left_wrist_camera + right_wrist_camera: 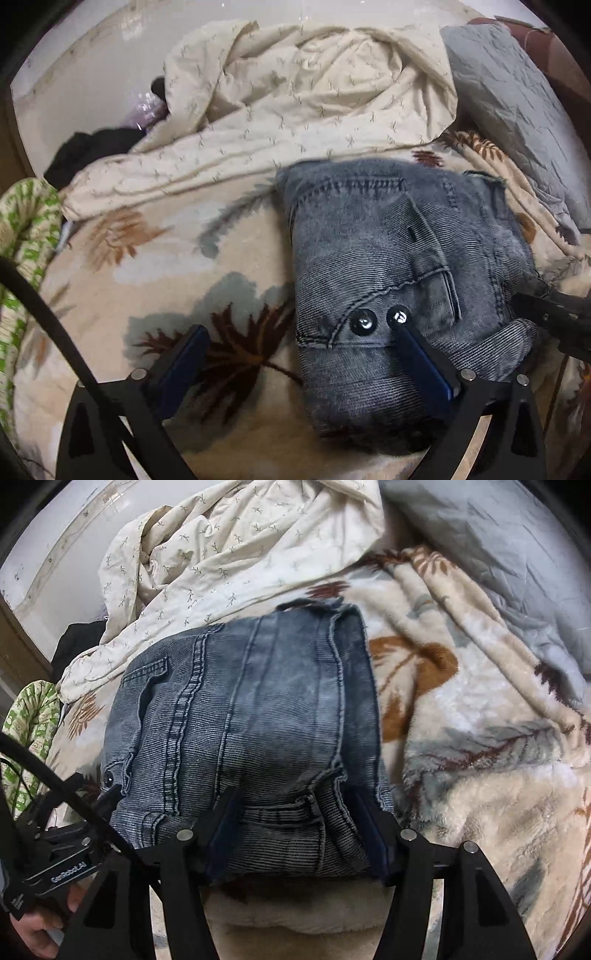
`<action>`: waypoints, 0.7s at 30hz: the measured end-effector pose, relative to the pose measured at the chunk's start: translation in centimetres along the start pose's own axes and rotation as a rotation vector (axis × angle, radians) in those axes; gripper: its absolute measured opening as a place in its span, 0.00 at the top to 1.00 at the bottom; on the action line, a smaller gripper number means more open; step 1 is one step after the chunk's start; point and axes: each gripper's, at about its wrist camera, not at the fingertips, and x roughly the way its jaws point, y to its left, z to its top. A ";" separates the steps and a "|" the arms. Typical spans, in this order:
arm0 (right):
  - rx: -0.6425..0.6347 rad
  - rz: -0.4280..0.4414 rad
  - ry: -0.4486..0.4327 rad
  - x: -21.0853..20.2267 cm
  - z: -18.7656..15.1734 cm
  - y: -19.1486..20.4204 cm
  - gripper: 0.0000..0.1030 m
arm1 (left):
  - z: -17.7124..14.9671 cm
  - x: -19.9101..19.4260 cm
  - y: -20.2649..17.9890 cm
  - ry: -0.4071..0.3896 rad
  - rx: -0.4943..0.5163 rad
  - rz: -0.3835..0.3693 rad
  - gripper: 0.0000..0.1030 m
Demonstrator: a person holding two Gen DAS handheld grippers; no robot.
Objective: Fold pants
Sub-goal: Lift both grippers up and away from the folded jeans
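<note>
Grey-blue jeans (pixel 388 240) lie folded into a thick bundle on a floral fleece blanket (pixel 166 277). My left gripper (pixel 299 325) is open wide above the bundle's left edge. Its right finger lies over the denim beside two metal buttons (pixel 364 321), and its left finger hangs over the blanket. In the right wrist view, my right gripper (pixel 293 794) straddles the near edge of the jeans (pixel 258 701). A bunched waistband fold sits between its spread fingers, which do not clamp it. One left finger (pixel 110 794) shows at the bundle's left side.
A crumpled cream duvet (pixel 295 92) lies behind the jeans and a grey pillow (pixel 517 110) sits at the back right. A green patterned cloth (pixel 26 229) and dark clothes (pixel 85 147) lie at the left. A person's hand (pixel 33 934) holds the left gripper.
</note>
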 end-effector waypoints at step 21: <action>-0.058 0.052 -0.429 -16.3 -9.1 1.2 0.32 | -7.9 -14.7 8.1 -0.314 -0.112 0.169 0.01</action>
